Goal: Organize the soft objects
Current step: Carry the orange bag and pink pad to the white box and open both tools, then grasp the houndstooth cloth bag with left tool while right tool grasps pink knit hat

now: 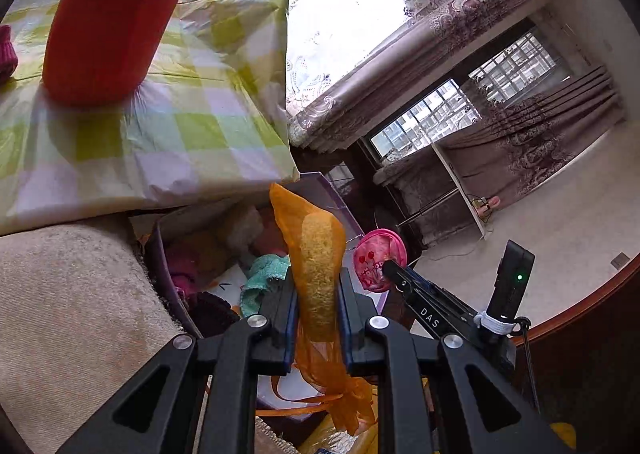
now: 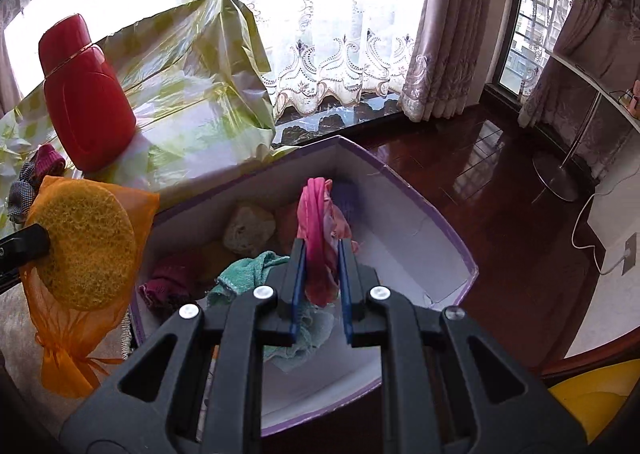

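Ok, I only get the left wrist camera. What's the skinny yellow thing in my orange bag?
Observer: In the right wrist view it's a round yellow sponge, seen flat-on inside the orange mesh bag.
Operator: Is there room in the box?
Observer: Yes. The right part of the box is bare white inside. The soft things are piled toward its left.
Operator: Where's my other gripper?
Observer: The right gripper is shut on the pink cloth item, out over the middle of the box.
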The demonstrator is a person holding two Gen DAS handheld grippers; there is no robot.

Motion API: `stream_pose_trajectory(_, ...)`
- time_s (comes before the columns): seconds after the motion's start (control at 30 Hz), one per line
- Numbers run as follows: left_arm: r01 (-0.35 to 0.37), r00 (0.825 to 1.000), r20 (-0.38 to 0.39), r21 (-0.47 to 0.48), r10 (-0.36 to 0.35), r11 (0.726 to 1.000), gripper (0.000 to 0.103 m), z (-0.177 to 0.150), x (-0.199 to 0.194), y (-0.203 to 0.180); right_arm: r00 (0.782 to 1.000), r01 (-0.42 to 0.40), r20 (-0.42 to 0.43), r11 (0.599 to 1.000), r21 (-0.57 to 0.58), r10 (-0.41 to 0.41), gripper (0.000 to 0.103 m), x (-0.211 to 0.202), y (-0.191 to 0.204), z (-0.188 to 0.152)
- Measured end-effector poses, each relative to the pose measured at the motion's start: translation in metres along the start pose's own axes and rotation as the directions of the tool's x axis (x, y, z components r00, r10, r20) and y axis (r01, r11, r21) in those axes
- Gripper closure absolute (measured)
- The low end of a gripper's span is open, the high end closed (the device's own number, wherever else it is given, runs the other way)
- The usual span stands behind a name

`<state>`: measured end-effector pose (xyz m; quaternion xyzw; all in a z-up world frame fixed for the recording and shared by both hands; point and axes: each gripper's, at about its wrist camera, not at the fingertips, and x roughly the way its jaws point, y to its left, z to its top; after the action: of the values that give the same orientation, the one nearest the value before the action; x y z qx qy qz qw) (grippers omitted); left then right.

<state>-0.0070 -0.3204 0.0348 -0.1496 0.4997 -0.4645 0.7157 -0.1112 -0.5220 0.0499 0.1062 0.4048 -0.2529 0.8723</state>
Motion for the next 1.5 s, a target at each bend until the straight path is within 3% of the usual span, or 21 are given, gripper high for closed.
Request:
stream_pose_trajectory(0.1, -0.014, 0.997, -0.075, 0.016, 0.015, 1.0, 0.073, -0.005, 0.021, -0.007, 1.0, 0.021, -0.008, 0.999, 0.042, -0.02, 0.081, 0.003, -0.015, 0.0)
stream_pose_trajectory(0.2, -0.036, 0.995, -0.094, 0.002, 0.036, 0.999, 0.064, -0.008, 0.025, -0.001, 1.0, 0.015, -0.015, 0.997, 0.071, -0.014, 0.063, 0.005, -0.022, -0.001)
stream_pose_trajectory(0.27, -0.046, 0.995, -0.086, -0.015, 0.045, 0.999, 0.063, -0.007, 0.023, 0.003, 1.0, 0.008, -0.011, 0.997, 0.079, -0.008, 0.043, 0.005, -0.023, -0.001)
stream_pose_trajectory(0.3, -0.051, 0.996, -0.079, -0.022, 0.049, 0.998, 0.061, -0.006, 0.021, 0.005, 1.0, 0.003, -0.009, 0.997, 0.08, -0.003, 0.041, 0.005, -0.022, -0.001)
stream_pose_trajectory(0.63, -0.108, 0.994, -0.014, -0.101, 0.107, 0.989, 0.057, 0.0, -0.001, 0.03, 0.996, -0.074, -0.044, 0.997, 0.029, 0.076, 0.034, 0.01, 0.008, -0.007)
stream_pose_trajectory(0.8, -0.158, 0.985, 0.051, -0.136, 0.166, 0.978, 0.055, 0.001, -0.027, 0.046, 0.982, -0.165, -0.104, 0.985, -0.054, 0.159, 0.034, 0.014, 0.044, -0.02)
stream_pose_trajectory(0.9, -0.186, 0.975, 0.093, -0.157, 0.202, 0.97, 0.054, 0.001, -0.047, 0.057, 0.978, -0.17, -0.145, 0.976, -0.137, 0.15, 0.033, 0.023, 0.071, -0.033)
stream_pose_trajectory(0.97, -0.207, 0.966, 0.119, -0.172, 0.229, 0.963, 0.054, -0.001, -0.061, 0.065, 0.968, -0.192, -0.192, 0.966, -0.17, 0.159, 0.032, 0.034, 0.085, -0.041)
stream_pose_trajectory(1.13, -0.25, 0.939, 0.184, -0.222, 0.292, 0.943, 0.053, -0.009, -0.098, 0.086, 0.95, -0.154, -0.306, 0.943, -0.296, 0.059, 0.031, 0.073, 0.111, -0.061)
stream_pose_trajectory(1.23, -0.279, 0.913, 0.226, -0.262, 0.34, 0.924, 0.049, -0.012, -0.122, 0.101, 0.957, -0.117, -0.29, 0.939, -0.325, 0.019, 0.021, 0.083, 0.115, -0.063)
stream_pose_trajectory(1.37, -0.321, 0.864, 0.288, -0.317, 0.413, 0.892, 0.043, -0.013, -0.158, 0.122, 0.969, -0.058, -0.244, 0.945, -0.322, -0.024, 0.021, 0.078, 0.112, -0.052)
stream_pose_trajectory(1.5, -0.328, 0.824, 0.327, -0.391, 0.463, 0.86, 0.042, -0.011, -0.187, 0.151, 0.982, -0.077, -0.188, 0.954, -0.289, 0.022, 0.02, 0.053, 0.11, -0.036)
